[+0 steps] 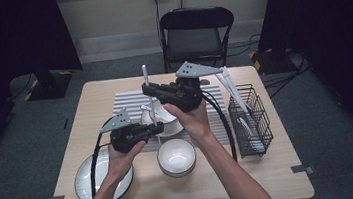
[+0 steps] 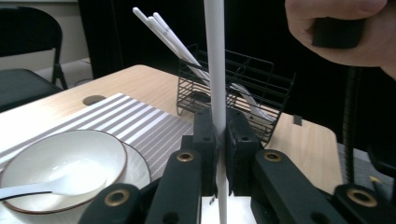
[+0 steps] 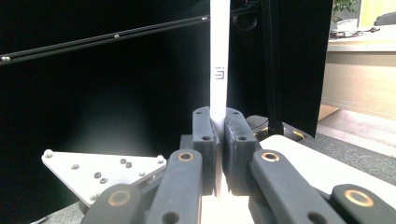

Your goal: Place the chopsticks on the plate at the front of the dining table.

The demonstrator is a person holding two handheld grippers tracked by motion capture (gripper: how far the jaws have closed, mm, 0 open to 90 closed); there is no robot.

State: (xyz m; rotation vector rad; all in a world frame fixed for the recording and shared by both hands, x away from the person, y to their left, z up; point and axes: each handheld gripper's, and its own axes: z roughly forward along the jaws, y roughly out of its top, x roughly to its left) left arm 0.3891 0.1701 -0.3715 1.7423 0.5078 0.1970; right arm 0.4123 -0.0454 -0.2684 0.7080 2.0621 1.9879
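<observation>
White chopstick (image 1: 147, 90) held upright; pinched low by left gripper (image 1: 156, 127); pinched higher by right gripper (image 1: 146, 89).

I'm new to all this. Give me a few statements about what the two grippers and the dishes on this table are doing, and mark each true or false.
1. Both grippers clamp the same upright white stick. True: the left gripper holds it low, the right gripper higher up.
2. The wire basket is empty. False: white sticks lean out of it.
3. A white spoon lies in the bowl on the striped mat. True.
4. The folding chair stands on the table. False: it stands on the floor beyond the table's far edge.
5. The plate sits at the near left of the table. True.
</observation>
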